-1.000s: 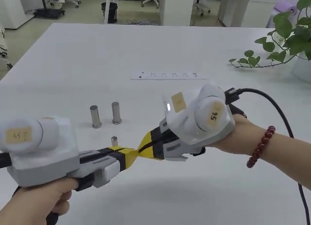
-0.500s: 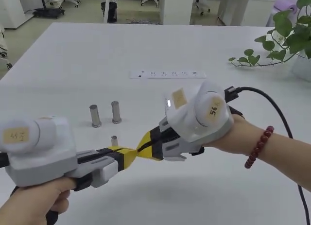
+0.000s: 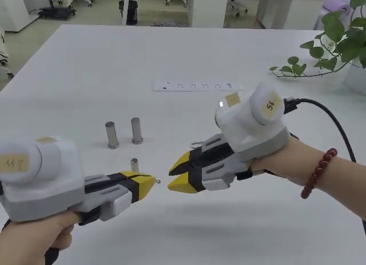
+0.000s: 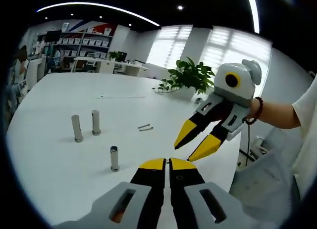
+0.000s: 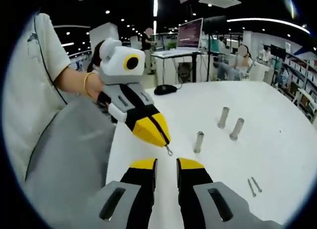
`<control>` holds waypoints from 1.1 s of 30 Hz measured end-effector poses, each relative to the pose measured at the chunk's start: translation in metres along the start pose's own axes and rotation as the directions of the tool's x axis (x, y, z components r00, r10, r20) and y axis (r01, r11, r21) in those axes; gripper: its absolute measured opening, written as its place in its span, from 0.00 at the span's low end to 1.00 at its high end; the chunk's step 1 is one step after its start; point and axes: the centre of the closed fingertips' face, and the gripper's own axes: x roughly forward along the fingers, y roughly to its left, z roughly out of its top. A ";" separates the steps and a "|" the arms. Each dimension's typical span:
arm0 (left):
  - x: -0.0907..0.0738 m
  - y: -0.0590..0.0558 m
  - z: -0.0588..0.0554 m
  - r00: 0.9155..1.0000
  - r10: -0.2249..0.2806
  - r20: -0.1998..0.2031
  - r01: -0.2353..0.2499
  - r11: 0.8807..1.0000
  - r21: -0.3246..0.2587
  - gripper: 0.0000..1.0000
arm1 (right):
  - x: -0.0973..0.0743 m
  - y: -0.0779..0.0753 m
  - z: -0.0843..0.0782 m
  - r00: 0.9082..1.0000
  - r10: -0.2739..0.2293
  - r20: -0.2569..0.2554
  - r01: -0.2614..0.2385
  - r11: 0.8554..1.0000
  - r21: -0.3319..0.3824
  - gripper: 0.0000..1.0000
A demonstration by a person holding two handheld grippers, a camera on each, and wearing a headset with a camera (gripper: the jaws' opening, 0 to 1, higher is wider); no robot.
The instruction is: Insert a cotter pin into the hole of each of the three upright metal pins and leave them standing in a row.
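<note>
Three short metal pins stand upright on the white table: two side by side (image 3: 111, 135) (image 3: 136, 131) and one nearer me (image 3: 134, 165). My left gripper (image 3: 146, 182) is shut on a small cotter pin (image 5: 169, 150), whose end pokes out past its yellow tips, just right of the near pin (image 4: 114, 159). My right gripper (image 3: 176, 174) hovers a short gap to the right, facing the left one, its jaws open and nothing between them. Two more cotter pins (image 4: 144, 127) lie flat on the table beyond the near pin.
A white power strip (image 3: 197, 86) lies farther back at the table's middle. A potted plant (image 3: 334, 42) trails leaves over the far right corner. The right gripper's black cable (image 3: 334, 127) runs off to the right. Office chairs stand beyond the table.
The right gripper's tips were against the left gripper's tips; it has drawn back to the right and opened. The cotter pin stays in the left gripper.
</note>
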 end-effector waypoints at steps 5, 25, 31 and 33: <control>0.001 -0.006 -0.005 0.999 -0.033 -0.030 0.036 0.993 0.113 0.00 | -0.005 0.005 -0.004 0.999 0.044 0.012 -0.044 0.999 0.030 0.18; 0.003 -0.034 -0.019 0.980 -0.162 -0.117 0.188 0.946 0.264 0.00 | -0.002 0.029 -0.025 0.981 0.190 -0.029 -0.189 0.981 0.030 0.18; 0.001 -0.044 -0.023 0.968 -0.211 -0.138 0.244 0.923 0.296 0.00 | -0.002 0.032 -0.030 0.973 0.229 -0.026 -0.227 0.973 0.047 0.18; 0.001 -0.048 -0.024 0.963 -0.230 -0.142 0.263 0.916 0.304 0.00 | -0.002 0.034 -0.031 0.970 0.241 -0.027 -0.240 0.970 0.038 0.18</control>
